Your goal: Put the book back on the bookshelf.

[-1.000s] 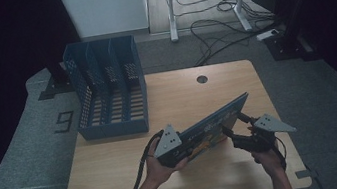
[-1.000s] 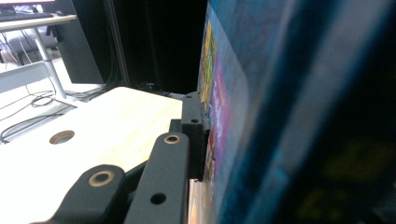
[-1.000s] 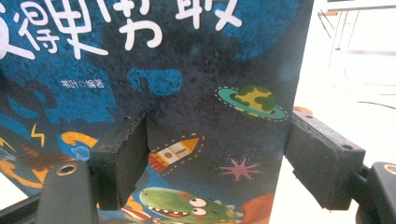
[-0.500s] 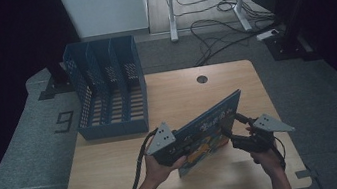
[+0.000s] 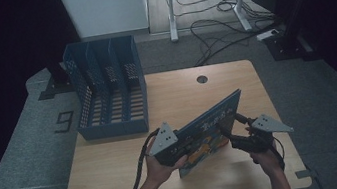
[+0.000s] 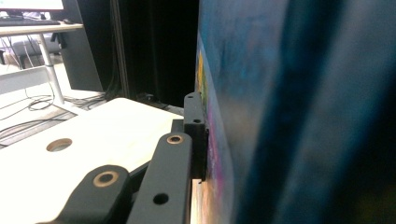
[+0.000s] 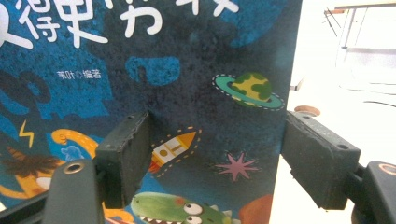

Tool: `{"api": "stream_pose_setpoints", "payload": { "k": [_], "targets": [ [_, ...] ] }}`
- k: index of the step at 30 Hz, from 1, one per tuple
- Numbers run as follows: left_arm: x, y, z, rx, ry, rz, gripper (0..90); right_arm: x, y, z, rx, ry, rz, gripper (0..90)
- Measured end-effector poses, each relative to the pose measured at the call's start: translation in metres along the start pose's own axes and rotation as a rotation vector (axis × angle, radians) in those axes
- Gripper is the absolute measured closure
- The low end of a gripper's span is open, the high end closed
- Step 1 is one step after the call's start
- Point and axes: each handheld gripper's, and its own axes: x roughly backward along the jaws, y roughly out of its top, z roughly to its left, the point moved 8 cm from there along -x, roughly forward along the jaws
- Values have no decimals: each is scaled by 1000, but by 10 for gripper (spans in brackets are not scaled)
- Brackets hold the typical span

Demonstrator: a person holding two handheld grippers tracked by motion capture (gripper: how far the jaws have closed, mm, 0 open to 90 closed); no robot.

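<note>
The left gripper (image 5: pixel 181 149) was clamped on the picture book (image 5: pixel 210 129), with its jaws pressed flat against the two faces of the book at the book's lower left portion. In the left gripper view, one black jaw was seen lying directly against the cover of the book (image 6: pixel 299 112), with no gap between pad and cover. The left hand (image 5: pixel 162 168) was wrapped around the gripper body from below, and the grey three-cornered plate sat on top.

The right gripper (image 5: pixel 237 132) was held with its jaws apart, facing the front cover of the book from the right. In the right gripper view, the two pads (image 7: pixel 128 154) stood spread, one in front of the cover and one just beyond the book's right edge; no clamping was observed. Whether the pads touched the cover could not be determined. The right hand (image 5: pixel 265 158) was positioned behind the gripper.

The book was held tilted on its lower edge above the near part of the wooden table (image 5: pixel 114 183), between the two grippers. A rocket, a ringed planet and a green dinosaur were printed on its dark blue cover (image 7: pixel 187 93).

Farther out from the left gripper, at the far left of the table, a blue slotted file rack (image 5: pixel 108 91) stood upright, well apart from the book. A round cable hole (image 5: pixel 201 79) was located in the tabletop beyond the book.
</note>
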Motion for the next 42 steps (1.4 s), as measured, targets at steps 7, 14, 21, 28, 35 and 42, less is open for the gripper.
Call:
{"api": "stream_pose_setpoints", "payload": {
  "k": [7,14,21,28,35,42],
  "targets": [
    [12,12,13,75,0,-41,820,8,5,-6,-22,-4,-31,255],
    [27,18,22,54,52,-37,819,10,5,-8,-27,-10,-34,255],
    [45,28,31,61,81,-47,819,7,2,-9,-30,-12,-21,256],
    [61,37,41,62,117,-48,819,5,-1,-8,-30,-13,-3,256],
    [79,49,48,58,160,-100,820,-2,-12,-11,-41,-20,34,256],
    [97,61,56,43,194,-120,819,-11,-28,-18,-57,-37,91,259]
  ]
}}
